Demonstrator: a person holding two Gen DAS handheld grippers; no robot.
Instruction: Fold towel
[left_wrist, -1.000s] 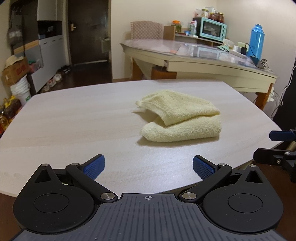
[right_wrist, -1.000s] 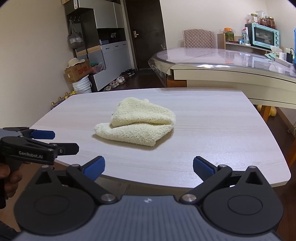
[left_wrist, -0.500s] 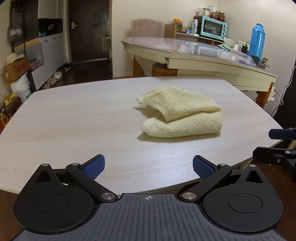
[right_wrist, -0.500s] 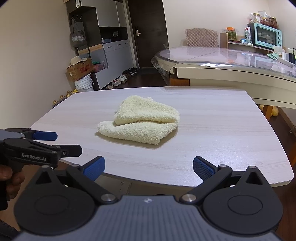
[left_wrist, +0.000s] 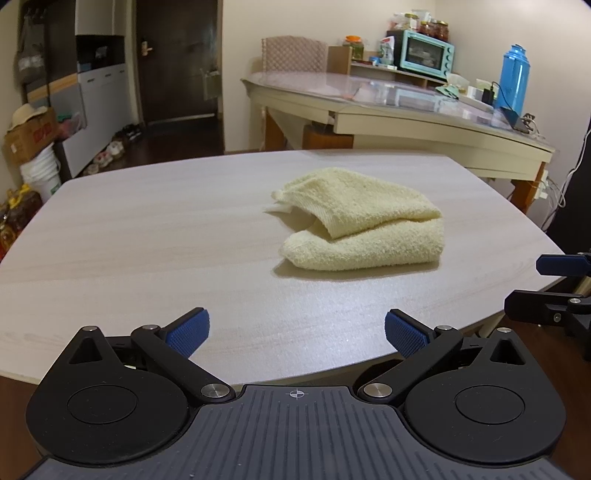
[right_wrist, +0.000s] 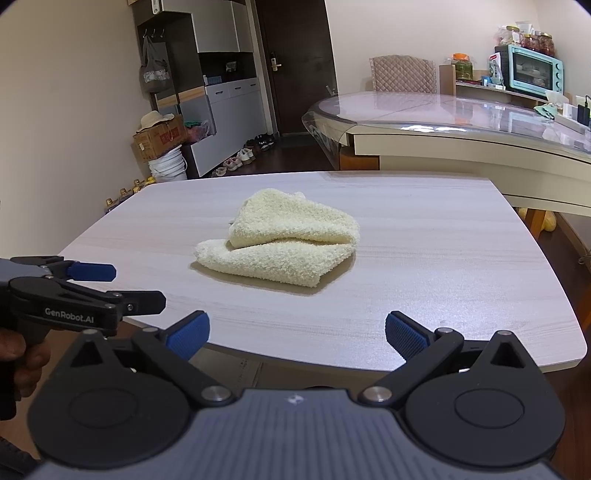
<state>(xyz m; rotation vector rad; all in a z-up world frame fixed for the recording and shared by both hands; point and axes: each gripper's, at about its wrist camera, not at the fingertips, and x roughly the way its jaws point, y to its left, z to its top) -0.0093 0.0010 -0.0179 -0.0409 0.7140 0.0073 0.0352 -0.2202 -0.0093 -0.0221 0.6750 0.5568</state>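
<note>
A pale yellow towel (left_wrist: 364, 221) lies folded in a thick bundle near the middle of the light wooden table (left_wrist: 147, 236); the right wrist view has the same towel (right_wrist: 284, 245) on the table (right_wrist: 443, 258). My left gripper (left_wrist: 295, 332) hovers at the table's near edge, open, with nothing between its blue pads. My right gripper (right_wrist: 295, 334) is also open and empty, held back from the near edge. Each gripper shows in the other's view: the right one (left_wrist: 554, 284) at the far right, the left one (right_wrist: 99, 284) at the left, held by a hand (right_wrist: 18, 362).
Behind the work table stands a long glass-topped table (left_wrist: 406, 107) with a blue flask (left_wrist: 514, 79) and a teal oven (left_wrist: 424, 53). Cabinets, a cardboard box (right_wrist: 159, 138), white buckets and shoes line the left wall by a dark door (right_wrist: 295, 66).
Both grippers have drawn back slightly and risen, so the towel sits a little farther away in each view. The towel has not moved, and both grippers stay open.
</note>
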